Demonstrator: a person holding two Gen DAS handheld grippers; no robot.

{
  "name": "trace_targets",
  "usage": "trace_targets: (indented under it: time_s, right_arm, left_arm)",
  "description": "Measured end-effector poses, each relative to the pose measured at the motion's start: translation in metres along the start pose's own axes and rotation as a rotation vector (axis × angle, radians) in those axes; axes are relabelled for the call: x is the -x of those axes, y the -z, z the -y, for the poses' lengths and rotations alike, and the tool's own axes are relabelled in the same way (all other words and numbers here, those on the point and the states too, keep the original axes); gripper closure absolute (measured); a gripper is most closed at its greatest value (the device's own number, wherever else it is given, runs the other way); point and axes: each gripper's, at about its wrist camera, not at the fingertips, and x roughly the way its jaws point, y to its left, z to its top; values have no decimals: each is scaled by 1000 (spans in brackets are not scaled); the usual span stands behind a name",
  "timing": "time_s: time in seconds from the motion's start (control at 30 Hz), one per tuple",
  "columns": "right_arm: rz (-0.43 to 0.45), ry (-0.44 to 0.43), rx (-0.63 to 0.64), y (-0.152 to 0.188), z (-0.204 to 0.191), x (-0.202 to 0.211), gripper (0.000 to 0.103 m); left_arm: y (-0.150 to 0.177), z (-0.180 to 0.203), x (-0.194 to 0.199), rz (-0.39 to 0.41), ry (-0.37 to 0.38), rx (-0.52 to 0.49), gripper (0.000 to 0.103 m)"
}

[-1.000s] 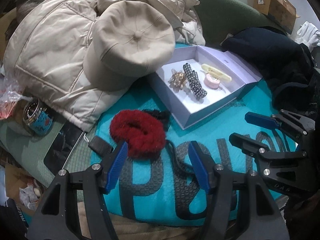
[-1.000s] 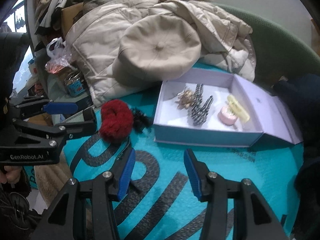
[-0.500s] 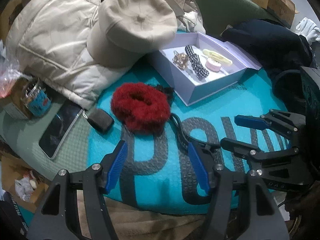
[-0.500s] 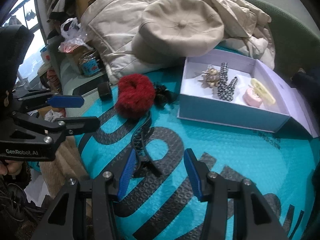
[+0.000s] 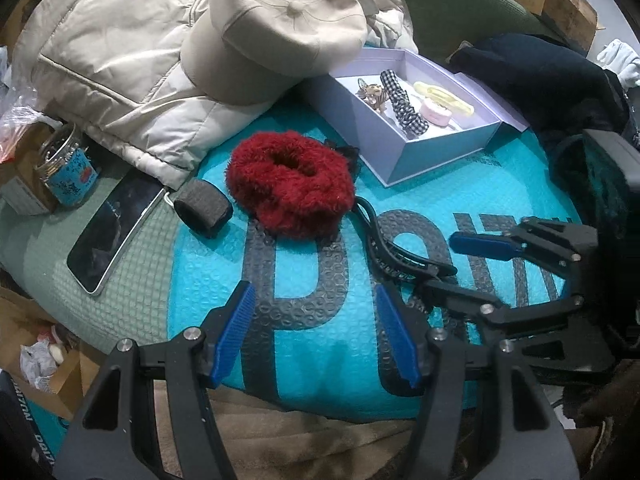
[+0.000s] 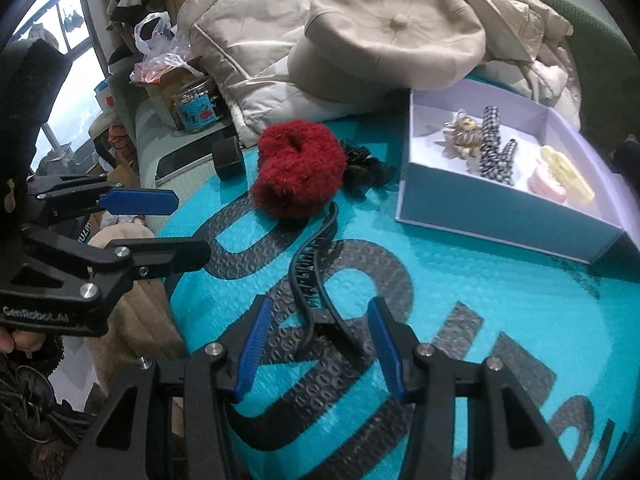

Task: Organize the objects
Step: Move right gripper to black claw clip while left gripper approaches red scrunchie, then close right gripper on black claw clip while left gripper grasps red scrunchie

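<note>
Left wrist view
Left gripper point(image 5: 316, 330): its blue fingers are standing apart over the turquoise bubble mailer point(image 5: 500, 184), and nothing is lying between them.
Right gripper point(image 5: 444, 262): it is showing at the right, fingers apart, its lower finger just beside the black hair clip point(image 5: 394, 250).
Red furry scrunchie point(image 5: 290, 192): it is lying on the mailer, farther than the left gripper, with a small black lace piece point(image 5: 344, 152) touching its far side.
Lilac box point(image 5: 416, 148): it is sitting open at the far right, holding a checked clip point(image 5: 404, 106), a gold ornament clip point(image 5: 372, 92), a pink clip point(image 5: 436, 112) and a yellow clip point(image 5: 444, 96).
Beige cap point(image 5: 280, 24): it is resting on the beige padded jacket point(image 5: 112, 60), far left.
Phone point(image 5: 114, 232): it is lying at the left, near a jar point(image 5: 68, 172).

Right wrist view
Right gripper point(image 6: 318, 344): its fingers are standing apart, and the near end of the black hair clip point(image 6: 316, 280) is lying between them; I cannot tell if the pads are touching it.
Left gripper point(image 6: 168, 228): it is hanging at the left, fingers apart and empty.
Red furry scrunchie point(image 6: 298, 168): it is lying just beyond the far end of the clip.
Lilac box point(image 6: 508, 216): it is at the far right.
</note>
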Motion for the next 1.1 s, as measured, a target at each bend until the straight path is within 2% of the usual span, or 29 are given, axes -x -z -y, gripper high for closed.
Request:
trace_targets:
  time_s: [0.43,0.5,0.57,0.8,0.9,1.1]
  right_arm:
    - [-23,18,7,-5,6,-23,53]
    - [-22,25,5,-5,8,-23,64]
    - [-24,29,2,-4,10,-22,68]
    - [-29,42,-26,0,23,-16,68]
    - [-27,46,-35,5,27,-13,69]
    - [-27,62,-30,6,28,-12,74]
  left_arm:
    - [-18,-10,-19,9,-4,8,42]
    - [-23,-11,-23,22,15,6,42]
    - [-30,-9,-30,27,30,-7,41]
    - [-46,3,-53,23,-5,-40,40]
    - [-51,7,-65,19,-33,-54,36]
    - [-53,10,-80,19,-32,-61,35]
